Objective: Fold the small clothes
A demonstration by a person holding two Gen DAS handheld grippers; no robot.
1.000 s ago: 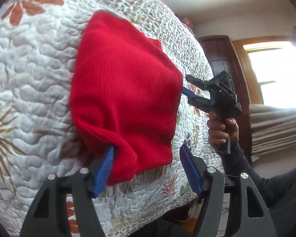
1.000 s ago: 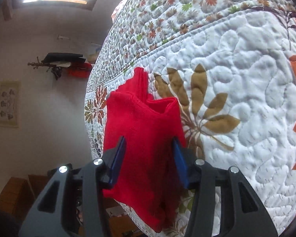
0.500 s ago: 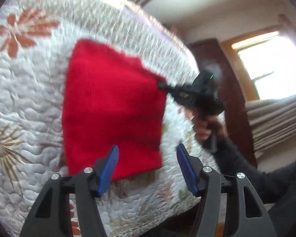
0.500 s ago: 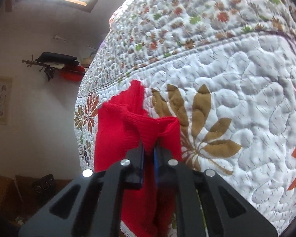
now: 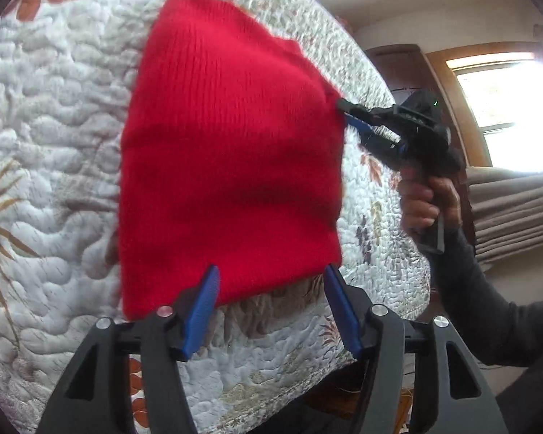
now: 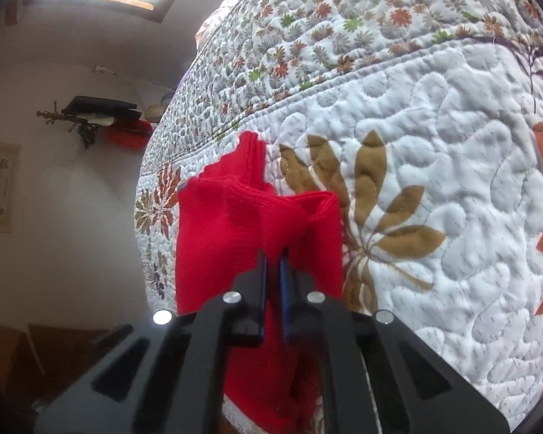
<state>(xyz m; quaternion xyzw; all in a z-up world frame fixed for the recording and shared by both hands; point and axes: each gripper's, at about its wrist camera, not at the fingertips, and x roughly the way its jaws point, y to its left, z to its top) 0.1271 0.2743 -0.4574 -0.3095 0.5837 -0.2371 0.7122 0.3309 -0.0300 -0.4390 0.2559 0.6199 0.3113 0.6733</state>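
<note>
A small red knit garment [image 5: 231, 166] lies on the quilted bedspread [image 5: 54, 115]. My left gripper [image 5: 271, 307] is open, its blue fingertips just at the garment's near edge with nothing between them. In the left wrist view my right gripper [image 5: 344, 108], held by a person's hand [image 5: 427, 202], pinches the garment's right edge. In the right wrist view that gripper [image 6: 273, 264] is shut on a raised fold of the red garment [image 6: 249, 224], which bunches up around the jaws.
The floral quilt [image 6: 434, 181] covers the whole bed, and its edge drops off near the garment [image 5: 271, 394]. Beyond stand a dark wooden door [image 5: 409, 68], a bright window [image 5: 506, 101] and a wall shelf [image 6: 101, 115].
My right gripper went from open around the garment's edge to shut on it and lifted a fold. My left gripper let go of the near hem and stands open just off it.
</note>
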